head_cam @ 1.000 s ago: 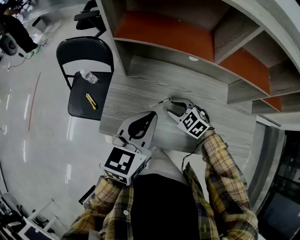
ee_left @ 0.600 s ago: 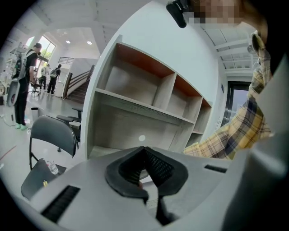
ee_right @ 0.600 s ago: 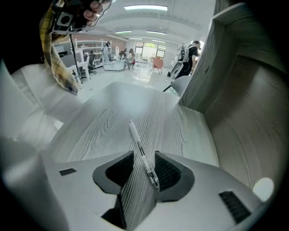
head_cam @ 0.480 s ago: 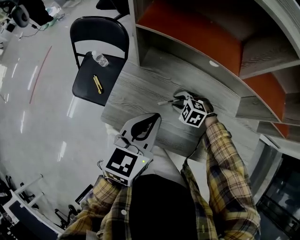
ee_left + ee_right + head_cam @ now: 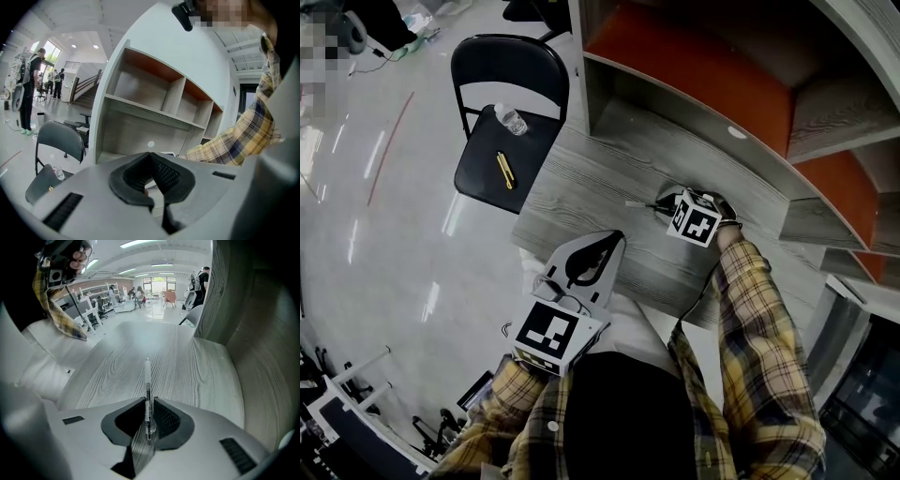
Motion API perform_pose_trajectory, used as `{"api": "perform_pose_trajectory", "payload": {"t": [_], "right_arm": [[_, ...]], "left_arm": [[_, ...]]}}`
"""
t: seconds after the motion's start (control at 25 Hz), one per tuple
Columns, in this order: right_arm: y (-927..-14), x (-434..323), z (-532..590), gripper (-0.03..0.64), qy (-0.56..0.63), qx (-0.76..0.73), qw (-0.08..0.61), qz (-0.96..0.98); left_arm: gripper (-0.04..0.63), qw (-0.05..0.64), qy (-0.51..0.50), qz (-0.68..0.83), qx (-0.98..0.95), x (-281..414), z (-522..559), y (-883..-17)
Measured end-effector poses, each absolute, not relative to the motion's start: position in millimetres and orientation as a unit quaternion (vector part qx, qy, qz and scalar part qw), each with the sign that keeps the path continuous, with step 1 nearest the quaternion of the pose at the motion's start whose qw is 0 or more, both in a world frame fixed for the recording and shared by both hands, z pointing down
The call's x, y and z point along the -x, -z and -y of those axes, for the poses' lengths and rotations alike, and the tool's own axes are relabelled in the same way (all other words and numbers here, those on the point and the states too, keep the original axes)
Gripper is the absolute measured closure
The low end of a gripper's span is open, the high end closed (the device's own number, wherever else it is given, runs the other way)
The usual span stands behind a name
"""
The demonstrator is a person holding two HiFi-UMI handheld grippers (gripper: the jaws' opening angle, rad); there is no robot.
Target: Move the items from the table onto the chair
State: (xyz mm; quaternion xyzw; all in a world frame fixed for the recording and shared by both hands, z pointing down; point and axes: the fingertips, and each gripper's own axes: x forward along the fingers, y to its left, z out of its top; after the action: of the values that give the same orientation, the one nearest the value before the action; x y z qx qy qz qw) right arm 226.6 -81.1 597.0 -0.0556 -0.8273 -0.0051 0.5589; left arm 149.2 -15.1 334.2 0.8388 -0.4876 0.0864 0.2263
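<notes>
A thin clear pen [image 5: 148, 390] lies on the grey wood table [image 5: 581, 197], its tip sticking out left of my right gripper [image 5: 667, 202]. That gripper points steeply down at the tabletop. Its jaws have just been closing, and they now pinch the pen's rear half [image 5: 639, 203] in the right gripper view [image 5: 149, 420]. My left gripper [image 5: 614, 239] hovers near the table's front edge, shut with nothing in it [image 5: 152, 176]. The black folding chair [image 5: 483, 183] stands left of the table. On its seat are a water bottle [image 5: 512, 119] and a yellow pen-like item [image 5: 504, 170].
A grey shelf unit with orange back panels [image 5: 694, 84] rises along the table's far side. A small white disc [image 5: 737, 133] lies on its lowest shelf. Shiny floor [image 5: 384, 262] spreads left of the chair. People stand far off in the room.
My right gripper dropped onto the table, tipped further down and closed its jaws around the pen. The left gripper barely shifted.
</notes>
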Motion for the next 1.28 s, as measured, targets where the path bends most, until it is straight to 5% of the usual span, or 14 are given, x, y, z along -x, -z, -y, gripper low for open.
{"api": "perform_pose_trajectory", "payload": {"t": [0.36,0.72,1.28], "right_arm": [[-596.7,-228.3,76.0,0.554,-0.048,-0.037,0.554,0.830],[-542.8,-207.1,82.2,0.554,-0.113,-0.147,0.472,0.862],[-426.3,-35.9,51.9,0.554,-0.165,-0.236,0.321,0.902]], "left_arm": [[0.592,0.214,-0.080,0.482,-0.846,-145.7,12.9,-324.8],[0.592,0.198,-0.071,0.468,-0.858,-130.5,16.4,-311.2],[0.592,0.176,-0.075,0.433,-0.881,3.7,27.1,-287.8]]}}
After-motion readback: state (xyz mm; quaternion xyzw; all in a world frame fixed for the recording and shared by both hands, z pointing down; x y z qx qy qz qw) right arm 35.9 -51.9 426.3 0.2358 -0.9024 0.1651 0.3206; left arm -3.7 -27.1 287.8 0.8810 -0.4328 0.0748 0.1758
